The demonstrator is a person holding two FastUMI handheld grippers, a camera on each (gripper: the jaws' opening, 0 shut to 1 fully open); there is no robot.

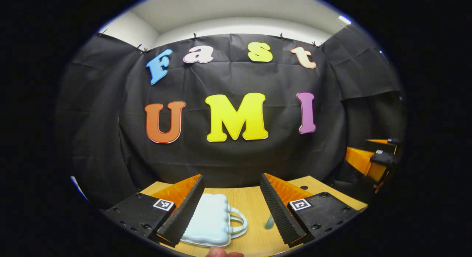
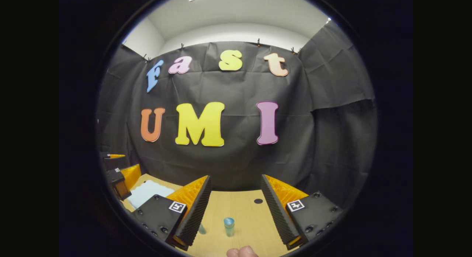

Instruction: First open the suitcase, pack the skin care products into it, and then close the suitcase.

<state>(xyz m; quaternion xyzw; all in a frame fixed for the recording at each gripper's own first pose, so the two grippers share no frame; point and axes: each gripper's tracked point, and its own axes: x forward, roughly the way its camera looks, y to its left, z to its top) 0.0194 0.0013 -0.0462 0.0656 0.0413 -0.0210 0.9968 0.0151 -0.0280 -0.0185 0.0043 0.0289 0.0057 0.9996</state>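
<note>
1. On the light wooden surface (image 1: 250, 209) lies the closed pale blue suitcase (image 1: 208, 222), flat, its handle (image 1: 238, 222) pointing right in the left gripper view.
2. The left gripper (image 1: 232, 209) is held level above the near edge, facing the black booth wall; its fingers stand wide apart and grip nothing, with the suitcase behind its left finger.
3. The right gripper (image 2: 236, 209) is posed the same way further right, fingers spread wide and empty.
4. A small blue-capped skin care bottle (image 2: 229, 226) stands upright on the surface between the right gripper's fingers, touching neither.
5. A second bluish bottle (image 2: 202, 229) peeks out just beside that gripper's left finger.
6. A fingertip (image 2: 241, 252) shows at the bottom edge.
</note>
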